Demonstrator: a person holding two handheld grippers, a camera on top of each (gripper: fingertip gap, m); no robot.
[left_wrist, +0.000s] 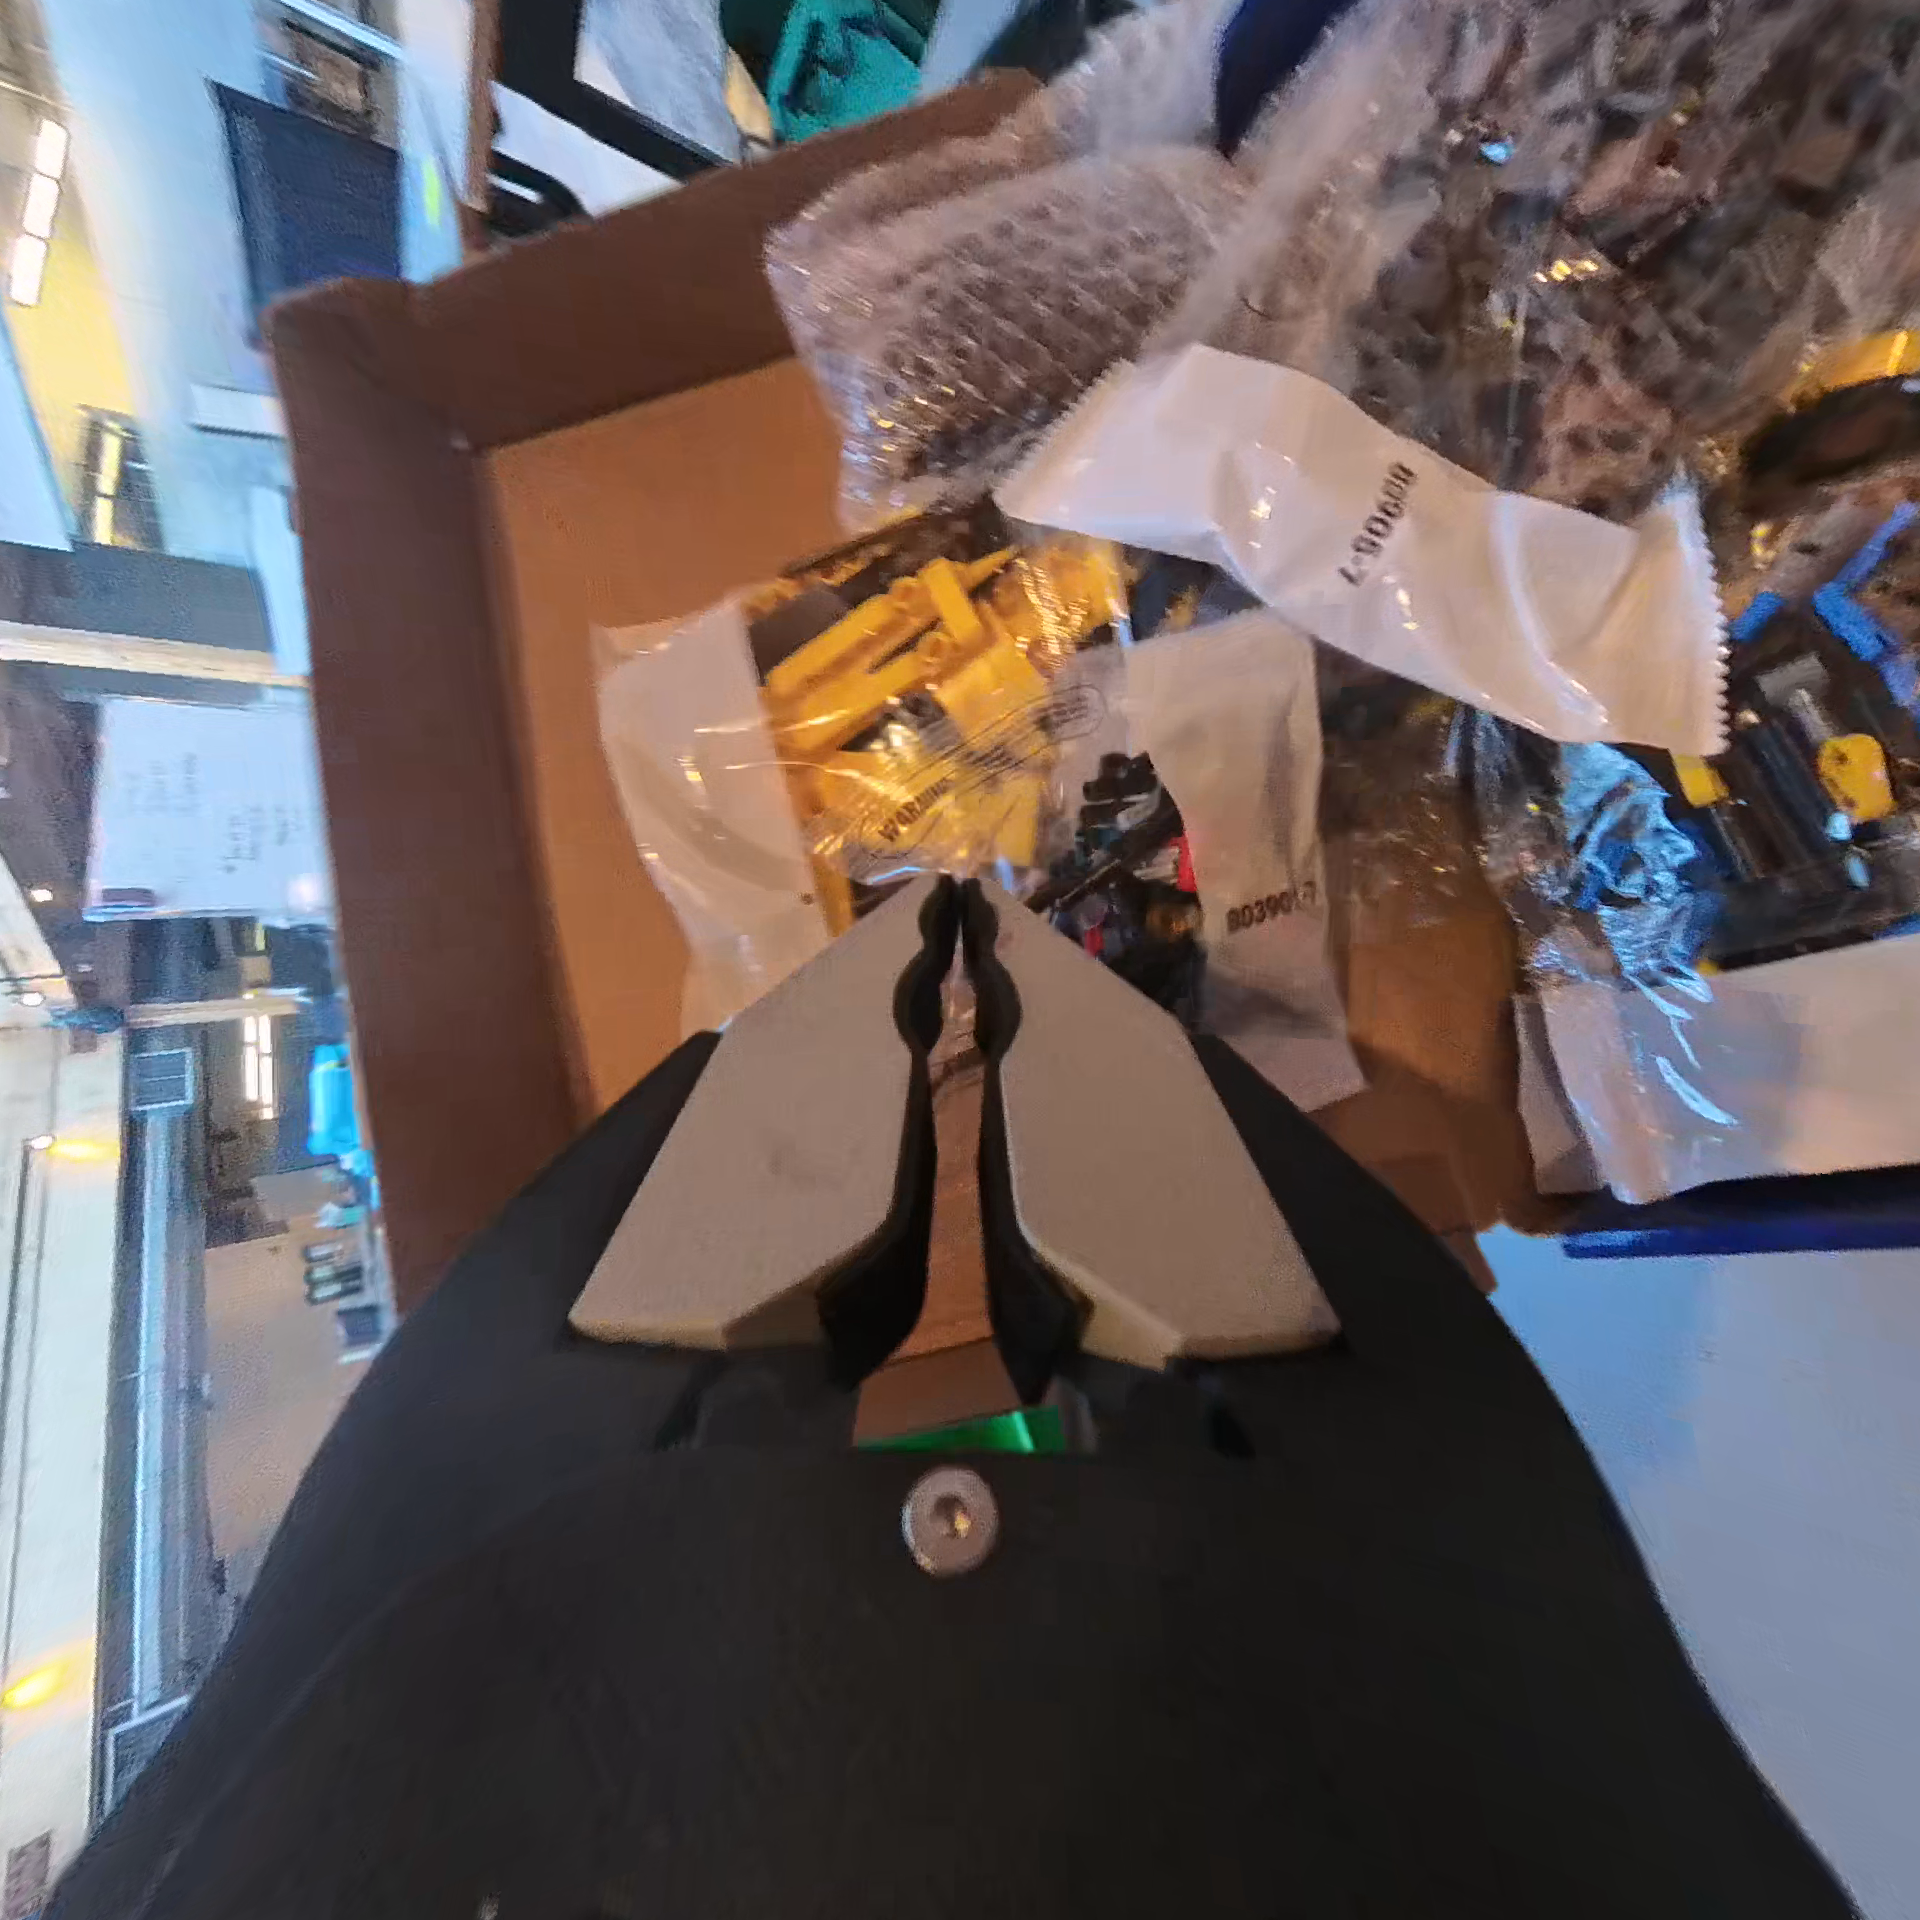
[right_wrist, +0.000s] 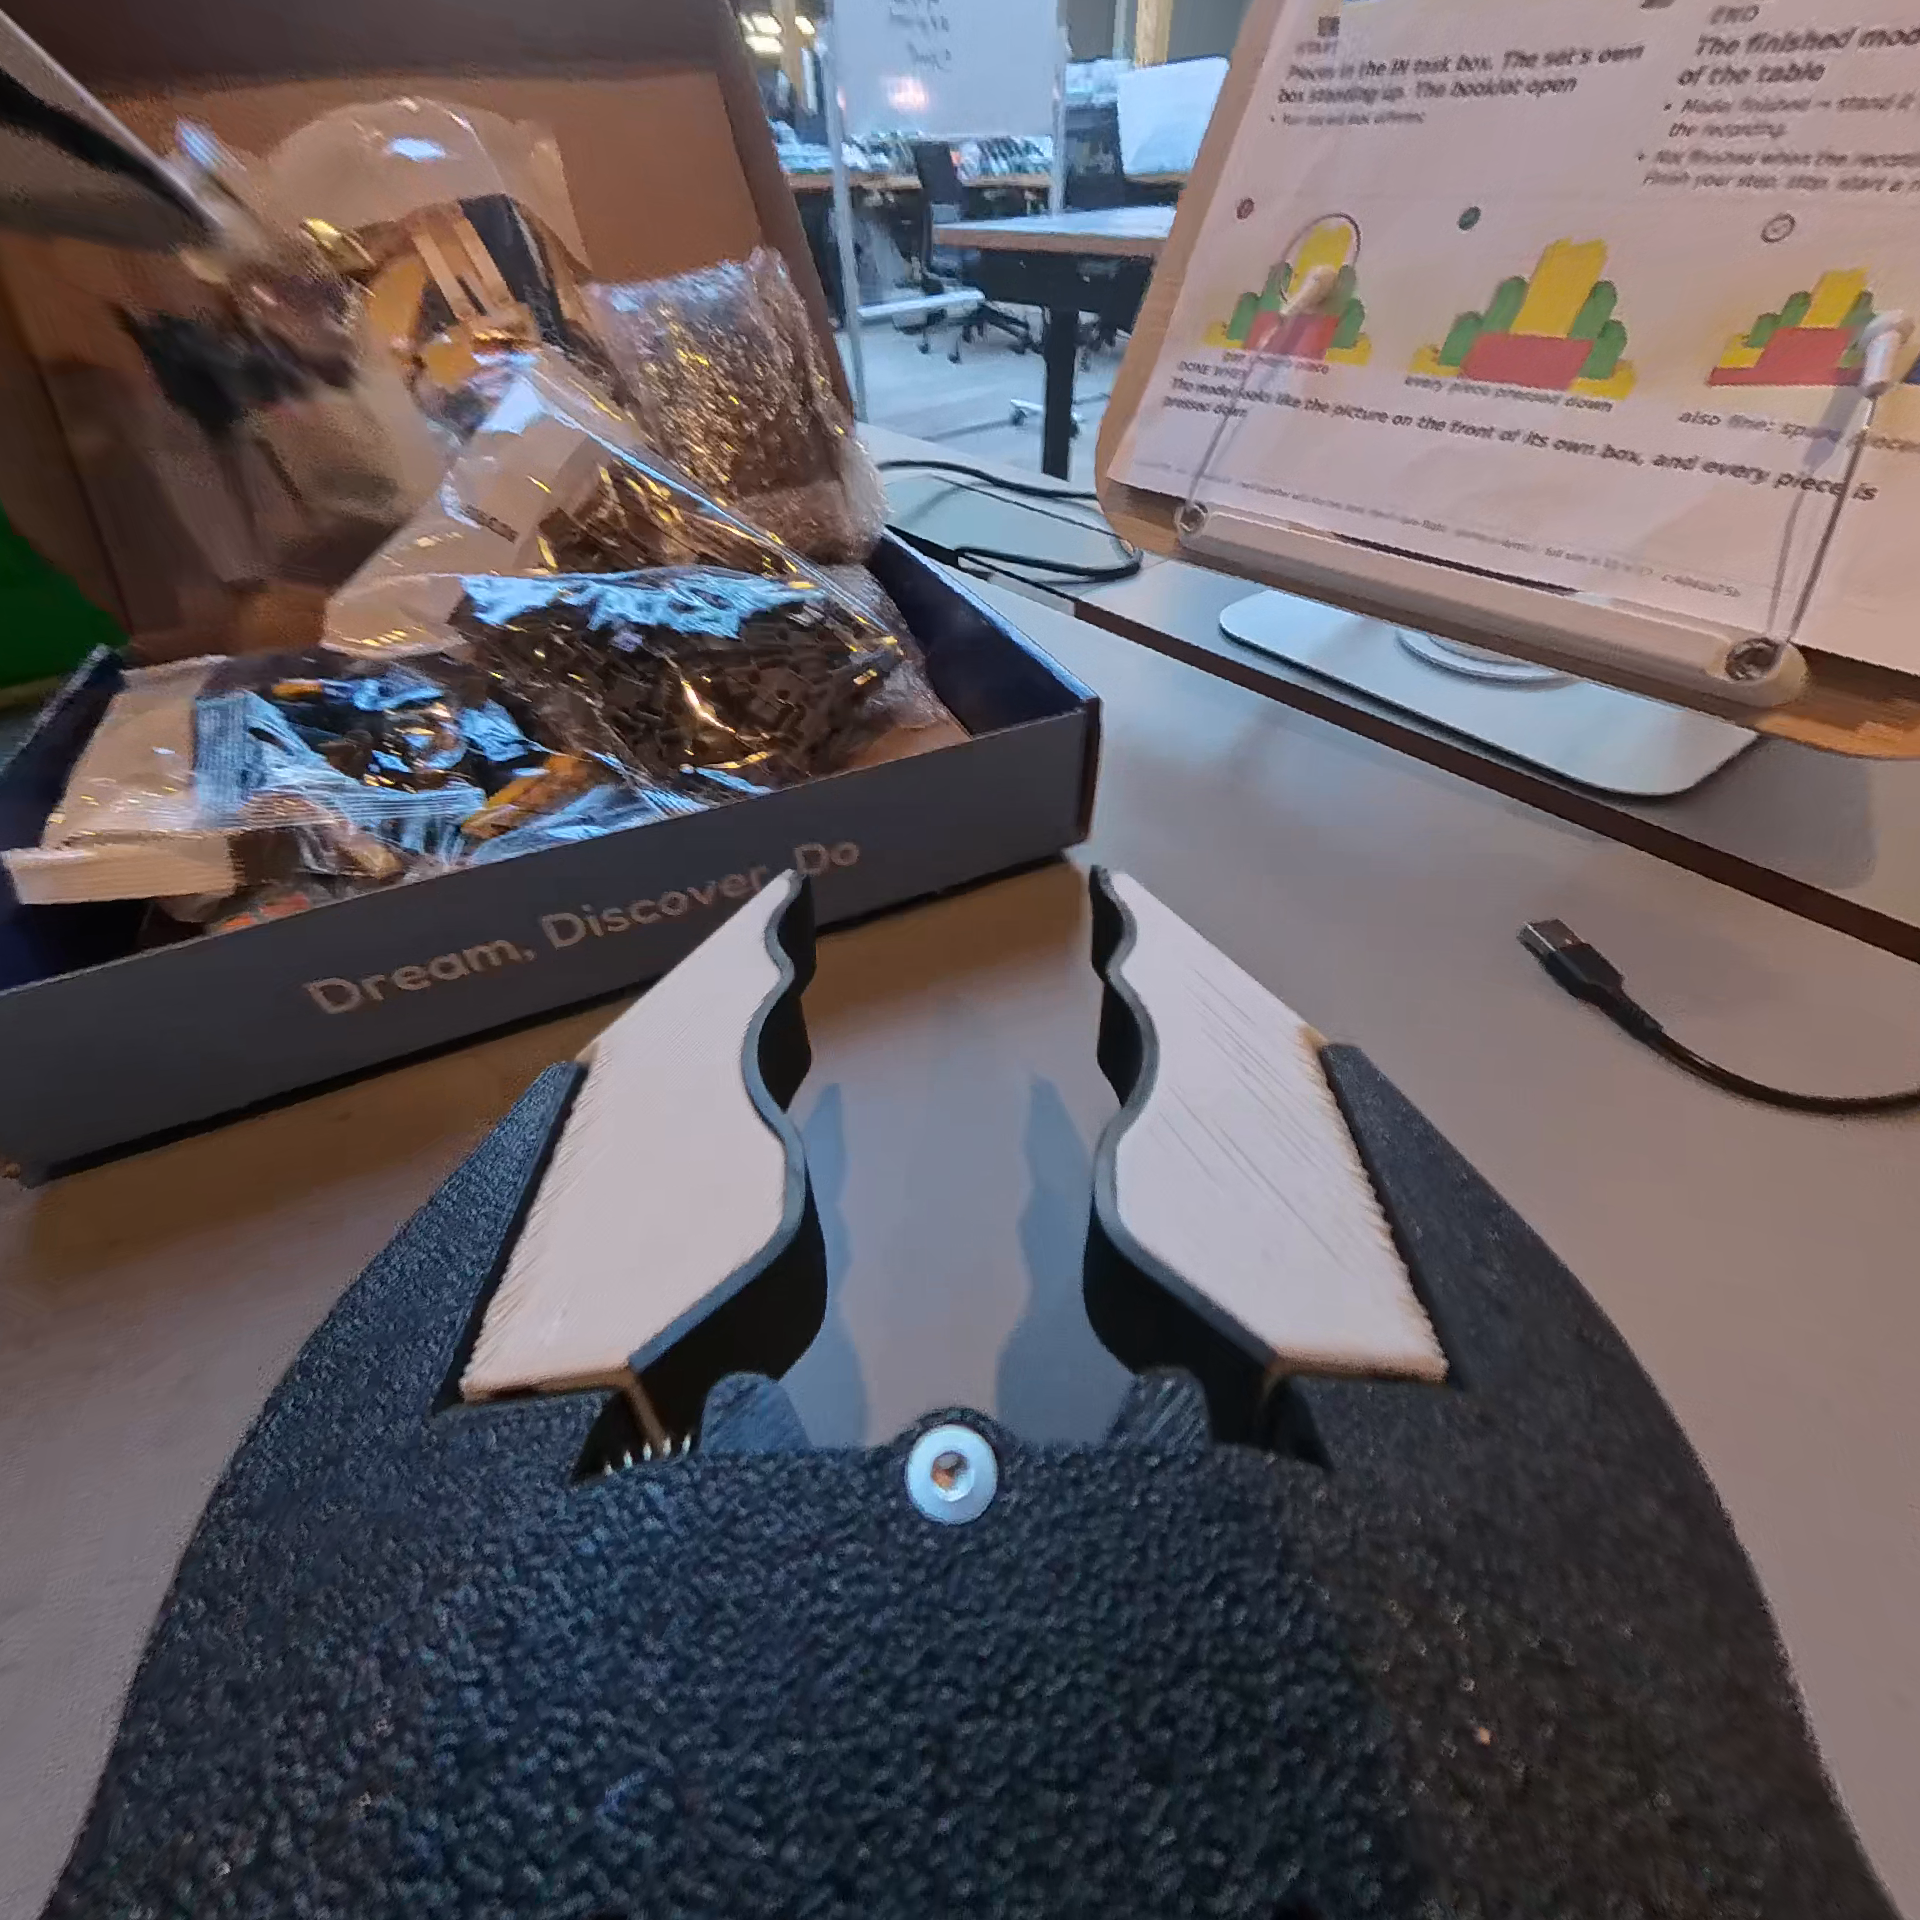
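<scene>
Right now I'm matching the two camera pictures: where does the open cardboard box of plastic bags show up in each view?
Left wrist view: the box fills the centre and top, seen from above, behind the left gripper, which pinches a clear bag of yellow parts.
Right wrist view: the box sits upper left, beyond the open right gripper.
Shared landmark: the bag of small brown pieces.
</scene>
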